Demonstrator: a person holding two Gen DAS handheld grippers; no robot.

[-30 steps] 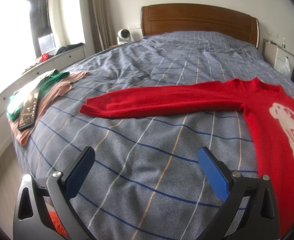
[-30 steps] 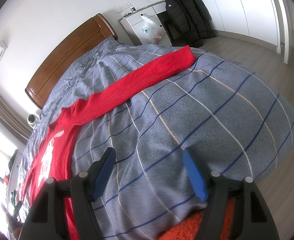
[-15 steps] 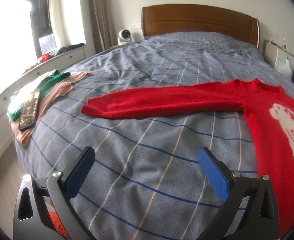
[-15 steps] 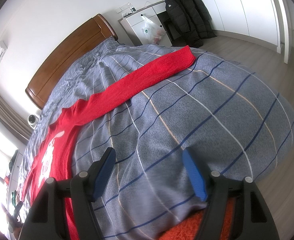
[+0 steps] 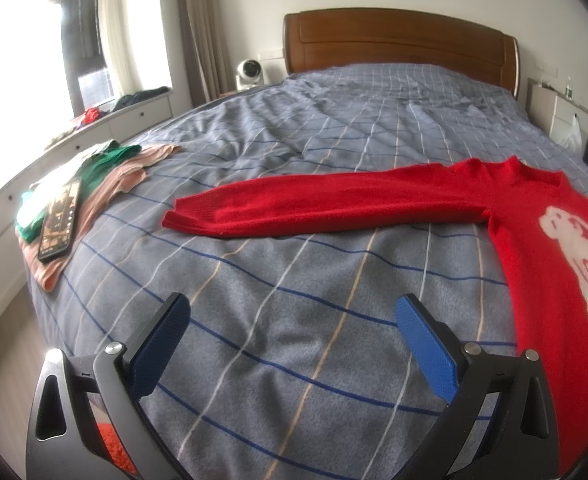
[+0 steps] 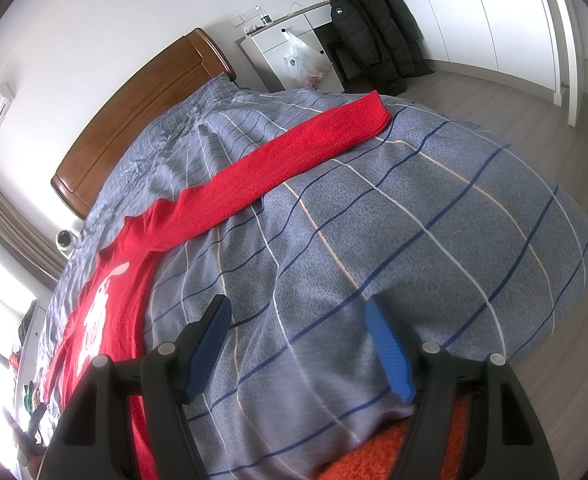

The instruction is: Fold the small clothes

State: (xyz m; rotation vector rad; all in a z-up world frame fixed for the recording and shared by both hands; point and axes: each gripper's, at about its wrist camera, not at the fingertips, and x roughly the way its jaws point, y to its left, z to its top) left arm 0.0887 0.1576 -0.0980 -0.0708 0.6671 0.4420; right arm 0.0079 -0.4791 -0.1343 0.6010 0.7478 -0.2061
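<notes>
A red knitted sweater [image 5: 533,224] with a white animal motif lies spread flat on the bed, both sleeves stretched out sideways. In the left wrist view one sleeve [image 5: 313,204] reaches left, its cuff well beyond my left gripper [image 5: 294,316], which hovers open over bare bedspread with nothing between its blue pads. In the right wrist view the other sleeve [image 6: 294,152] runs up to the right toward the bed's edge. My right gripper [image 6: 297,320] stands open above the cover, apart from the sweater [image 6: 106,304] at its left.
A grey-blue checked bedspread [image 5: 294,360] covers the bed, with a wooden headboard [image 5: 397,44] behind. Folded green and pink clothes [image 5: 106,176] with a phone [image 5: 60,220] on top lie at the left edge. A black coat [image 6: 373,28] and white drawers [image 6: 290,52] stand beyond the right side.
</notes>
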